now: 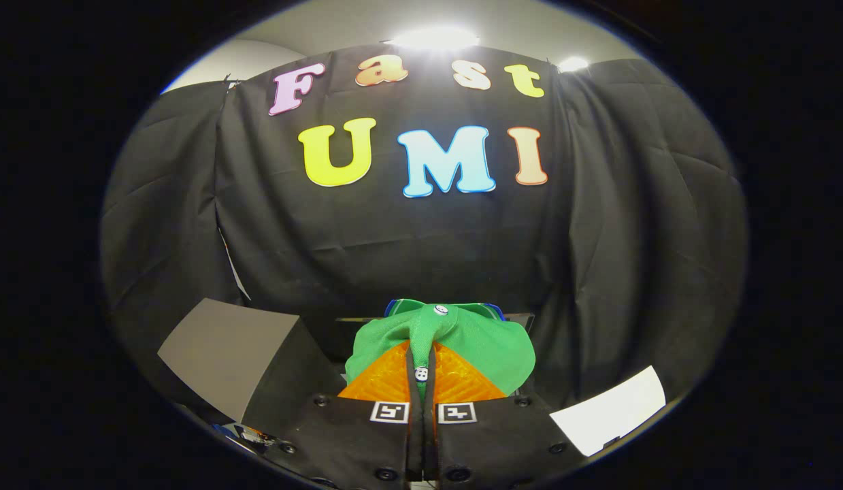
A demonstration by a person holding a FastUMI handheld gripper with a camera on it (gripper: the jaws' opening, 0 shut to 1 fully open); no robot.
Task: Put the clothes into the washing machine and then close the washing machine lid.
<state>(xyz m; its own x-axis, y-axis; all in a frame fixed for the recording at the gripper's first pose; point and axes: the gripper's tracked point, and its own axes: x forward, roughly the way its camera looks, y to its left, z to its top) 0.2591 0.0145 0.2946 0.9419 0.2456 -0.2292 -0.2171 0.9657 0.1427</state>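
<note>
A green garment [486,344] with small white buttons hangs bunched between my two orange fingers [387,381]. My gripper [421,371] is shut on it, the fingers pressed together with a fold of the cloth pinched in the narrow gap. The cloth drapes over and past the fingertips, held up in the air in front of the black booth wall. A blue edge [401,304] peeks out just behind the garment's top; I cannot tell what it belongs to.
A grey panel [224,350] stands tilted to the left of the fingers. A white sheet-like surface [612,412] lies low to the right. The black cloth wall [421,231] closes off everything ahead, with ceiling lights above it.
</note>
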